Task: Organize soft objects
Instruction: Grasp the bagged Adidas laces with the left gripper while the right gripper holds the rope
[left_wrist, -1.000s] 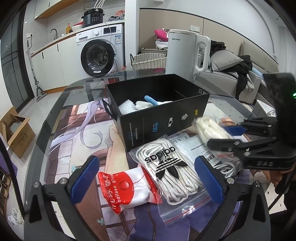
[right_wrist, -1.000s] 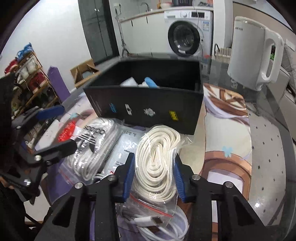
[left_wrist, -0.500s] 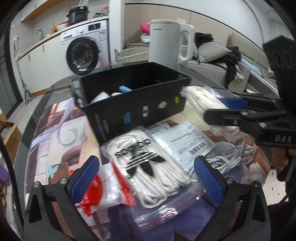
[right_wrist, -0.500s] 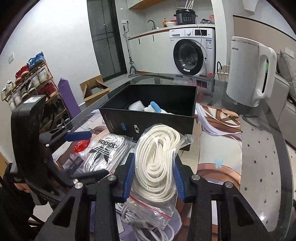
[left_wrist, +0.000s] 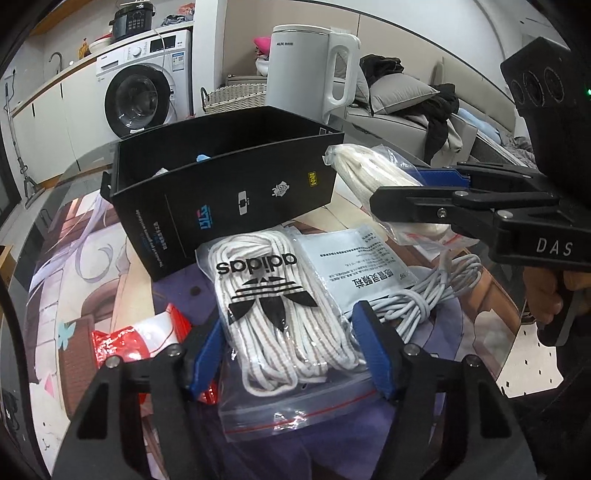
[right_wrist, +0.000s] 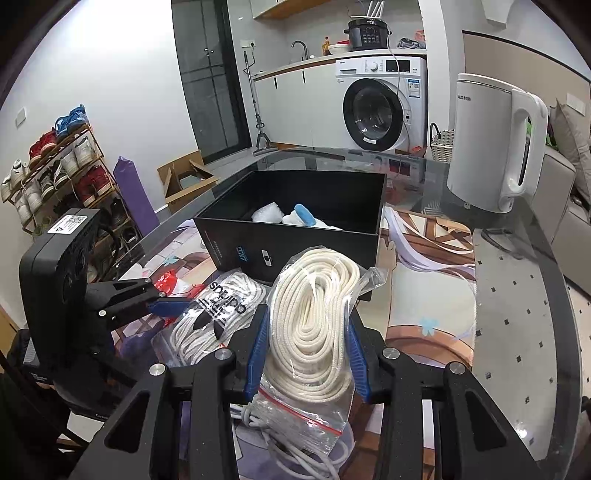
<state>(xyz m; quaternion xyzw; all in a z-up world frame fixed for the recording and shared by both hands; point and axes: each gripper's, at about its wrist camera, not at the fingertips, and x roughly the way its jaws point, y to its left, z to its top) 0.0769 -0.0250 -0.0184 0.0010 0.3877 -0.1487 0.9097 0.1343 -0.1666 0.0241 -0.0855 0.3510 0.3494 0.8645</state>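
Observation:
My right gripper is shut on a clear bag of cream rope and holds it above the table, just short of the black box. The same bag shows in the left wrist view, beside the box's right corner. My left gripper has closed in around the adidas bag of white laces, its blue pads at the bag's two sides; the bag lies on the table. The box holds white soft items and a blue piece.
A red and white balloon glue packet lies left of the laces. A white printed pouch and a coiled white cable lie to the right. A white kettle stands behind the box on the glass table.
My left gripper has moved right from the red packet to the adidas bag and narrowed around it. My right gripper has lifted the rope bag higher, toward the box.

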